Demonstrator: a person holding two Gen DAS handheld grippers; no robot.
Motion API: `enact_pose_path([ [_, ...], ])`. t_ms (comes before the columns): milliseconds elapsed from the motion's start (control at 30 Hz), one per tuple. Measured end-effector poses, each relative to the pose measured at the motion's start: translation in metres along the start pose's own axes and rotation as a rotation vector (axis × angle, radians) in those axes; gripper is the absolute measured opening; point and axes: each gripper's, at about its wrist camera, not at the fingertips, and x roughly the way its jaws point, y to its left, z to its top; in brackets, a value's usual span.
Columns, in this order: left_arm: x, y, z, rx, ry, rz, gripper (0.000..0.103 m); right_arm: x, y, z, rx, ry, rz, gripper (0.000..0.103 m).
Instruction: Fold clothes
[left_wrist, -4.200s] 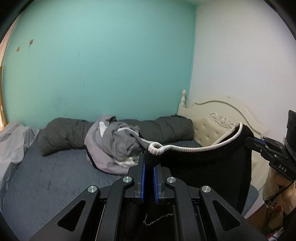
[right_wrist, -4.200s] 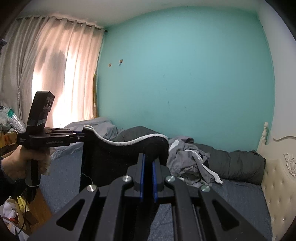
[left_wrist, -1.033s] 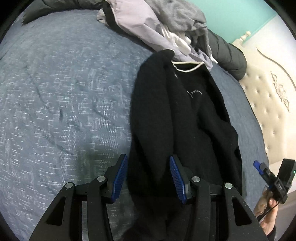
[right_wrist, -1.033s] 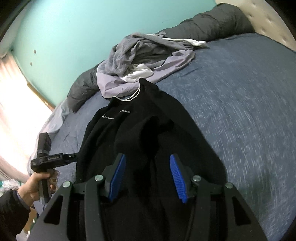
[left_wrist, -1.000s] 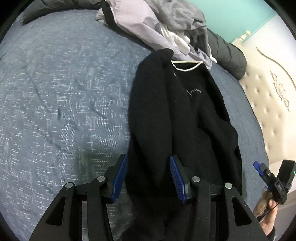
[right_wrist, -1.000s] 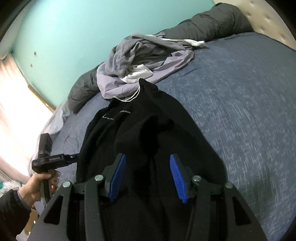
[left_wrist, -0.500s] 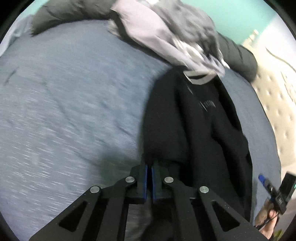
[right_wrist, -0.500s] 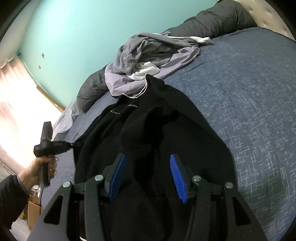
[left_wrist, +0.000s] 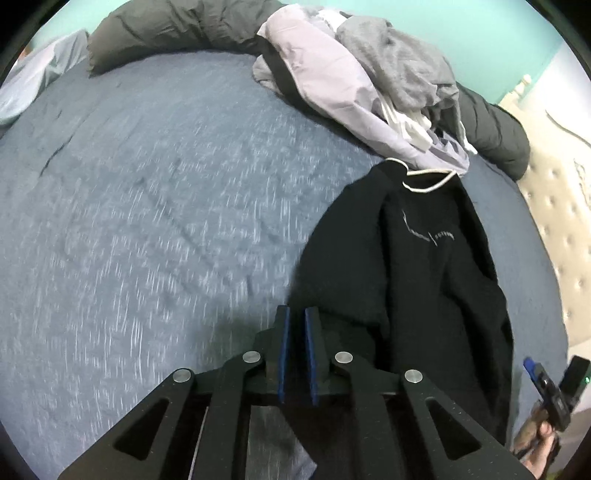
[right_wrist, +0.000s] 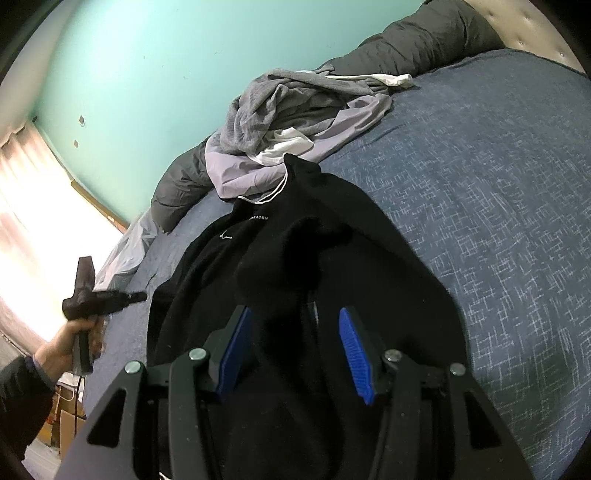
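A black sweater (left_wrist: 424, 266) with a white-trimmed collar lies lengthwise on the blue bed (left_wrist: 147, 203), collar toward the far clothes pile. My left gripper (left_wrist: 297, 310) pinches the sweater's near left edge between its blue pads, which stand a thin gap apart as the jaws are opening slightly. In the right wrist view the same sweater (right_wrist: 332, 229) lies under my right gripper (right_wrist: 295, 314). Its jaws are open on either side of a raised fold and the pads do not press on it. The left gripper (right_wrist: 136, 296) shows there at the sweater's left side, held by a hand (right_wrist: 66, 343).
A heap of grey, lilac and white clothes (left_wrist: 351, 66) lies just beyond the collar, with a rolled dark grey duvet (left_wrist: 177, 29) behind it against the teal wall. A tufted cream headboard (left_wrist: 561, 206) borders the right. Bare bedspread spreads to the left of the sweater.
My left gripper closed on the sweater's near left edge and drew up and leftward with it. The right gripper stayed open over the sweater, nearly still.
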Motion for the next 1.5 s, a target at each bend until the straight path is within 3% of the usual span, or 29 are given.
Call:
enact_pose_path([
  [167, 0.007, 0.013, -0.047, 0.033, 0.100, -0.003, 0.010, -0.006, 0.001, 0.001, 0.005, -0.018, 0.006, 0.051],
  [300, 0.025, 0.008, -0.094, 0.085, 0.208, -0.025, 0.023, -0.009, 0.004, 0.002, 0.009, -0.025, 0.011, 0.051],
  [467, 0.040, -0.001, -0.128, 0.106, 0.265, -0.057, 0.023, -0.013, 0.011, 0.001, -0.003, -0.035, 0.008, 0.051],
  [733, 0.039, -0.022, -0.152, 0.157, 0.282, -0.075, 0.021, -0.022, 0.020, -0.007, -0.009, -0.017, -0.006, 0.051],
  [800, 0.037, -0.025, -0.155, 0.165, 0.278, -0.080, 0.006, -0.028, 0.021, -0.010, -0.019, -0.009, -0.018, 0.051],
  [833, 0.035, -0.027, -0.157, 0.173, 0.273, -0.081, 0.003, -0.032, 0.021, -0.012, -0.021, -0.007, -0.024, 0.051],
  [1100, 0.002, -0.027, -0.159, 0.168, 0.196, -0.096, 0.002, -0.058, 0.023, -0.014, -0.037, 0.000, -0.075, 0.051],
  [1300, -0.011, -0.022, -0.169, 0.202, 0.227, -0.081, 0.003, -0.070, 0.024, -0.015, -0.054, 0.024, -0.096, 0.051],
  [1433, -0.005, -0.015, -0.177, 0.157, 0.238, -0.095, 0.005, -0.074, 0.026, -0.019, -0.080, 0.051, -0.115, 0.051],
  [1500, 0.001, -0.006, -0.179, 0.127, 0.243, -0.100, 0.023, -0.074, 0.027, -0.021, -0.094, 0.068, -0.124, 0.051],
])
